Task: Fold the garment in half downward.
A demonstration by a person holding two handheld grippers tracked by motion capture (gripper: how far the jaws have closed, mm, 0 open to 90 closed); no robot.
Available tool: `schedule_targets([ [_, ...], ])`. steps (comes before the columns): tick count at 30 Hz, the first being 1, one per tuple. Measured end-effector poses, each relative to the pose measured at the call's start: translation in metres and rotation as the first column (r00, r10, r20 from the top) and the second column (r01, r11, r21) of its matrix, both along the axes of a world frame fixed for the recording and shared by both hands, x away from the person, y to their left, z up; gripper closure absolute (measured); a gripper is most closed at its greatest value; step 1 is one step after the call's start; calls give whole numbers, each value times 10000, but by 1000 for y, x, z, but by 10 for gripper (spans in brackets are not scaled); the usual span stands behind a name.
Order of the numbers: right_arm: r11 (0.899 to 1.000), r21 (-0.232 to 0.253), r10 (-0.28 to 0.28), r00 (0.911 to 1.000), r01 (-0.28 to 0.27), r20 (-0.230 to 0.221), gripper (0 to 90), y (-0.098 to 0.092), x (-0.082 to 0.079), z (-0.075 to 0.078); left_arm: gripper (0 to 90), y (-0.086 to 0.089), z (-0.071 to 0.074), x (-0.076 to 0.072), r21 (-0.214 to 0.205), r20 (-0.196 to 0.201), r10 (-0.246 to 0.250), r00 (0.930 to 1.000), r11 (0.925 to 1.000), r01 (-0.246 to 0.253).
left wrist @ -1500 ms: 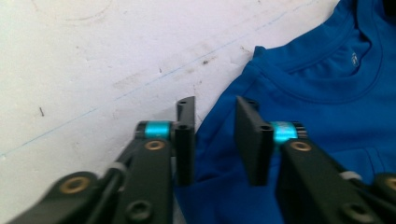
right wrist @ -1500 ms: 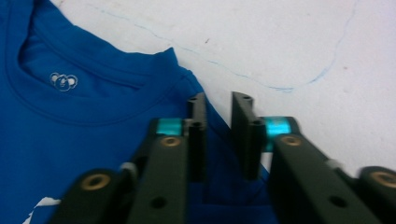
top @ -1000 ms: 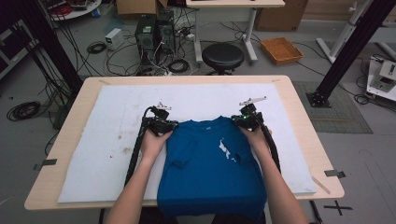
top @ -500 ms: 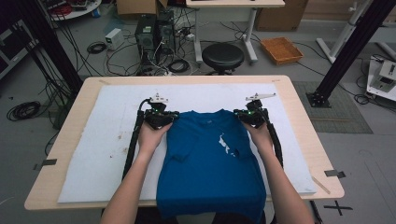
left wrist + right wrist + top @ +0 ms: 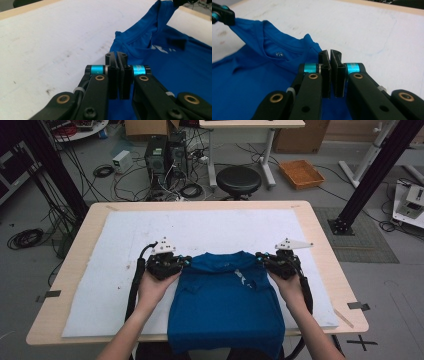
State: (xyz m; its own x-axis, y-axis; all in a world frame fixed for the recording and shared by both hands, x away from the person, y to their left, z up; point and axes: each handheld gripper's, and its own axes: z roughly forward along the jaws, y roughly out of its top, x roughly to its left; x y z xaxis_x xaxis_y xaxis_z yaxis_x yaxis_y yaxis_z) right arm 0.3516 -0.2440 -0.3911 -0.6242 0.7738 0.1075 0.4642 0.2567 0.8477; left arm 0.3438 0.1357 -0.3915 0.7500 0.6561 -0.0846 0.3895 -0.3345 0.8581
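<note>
A blue T-shirt (image 5: 225, 305) was spread on the white mat (image 5: 100, 285) of the tabletop (image 5: 70, 250), its hem hanging over the near edge. Each shoulder was clamped between closed jaws, by the left gripper (image 5: 176, 263) and the right gripper (image 5: 267, 260), apparently so the collar edge was held taut and level for laying the garment flat.

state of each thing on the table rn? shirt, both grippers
shirt: spread flat on the white mat, hem hanging over the near table edge, shoulders pinched and lifted a little
left gripper: jaws shut on the shirt's left shoulder
right gripper: jaws shut on the shirt's right shoulder
collar: faces the far side, slack between the two grips
table: bears the mat
</note>
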Motion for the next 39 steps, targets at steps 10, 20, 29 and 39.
schedule_targets([
  [10,9978,-575,337,9991,-323,239,876,-4,-59,-16,878,2,-18,-50,647,233,-598,9979,9962,582],
  [20,9886,-1333,717,9974,-698,101,876,-6,-92,-32,877,0,-34,-80,1209,47,-1163,9932,9860,1149],
  [29,9812,-1635,997,9947,-1025,-248,869,-9,-109,-39,865,-2,-45,-96,1613,-159,-1679,9857,9725,1682],
  [39,9851,-1519,799,9968,-802,-83,784,-19,-115,-35,730,4,-40,-101,1246,-200,-1582,9872,9793,1595],
])
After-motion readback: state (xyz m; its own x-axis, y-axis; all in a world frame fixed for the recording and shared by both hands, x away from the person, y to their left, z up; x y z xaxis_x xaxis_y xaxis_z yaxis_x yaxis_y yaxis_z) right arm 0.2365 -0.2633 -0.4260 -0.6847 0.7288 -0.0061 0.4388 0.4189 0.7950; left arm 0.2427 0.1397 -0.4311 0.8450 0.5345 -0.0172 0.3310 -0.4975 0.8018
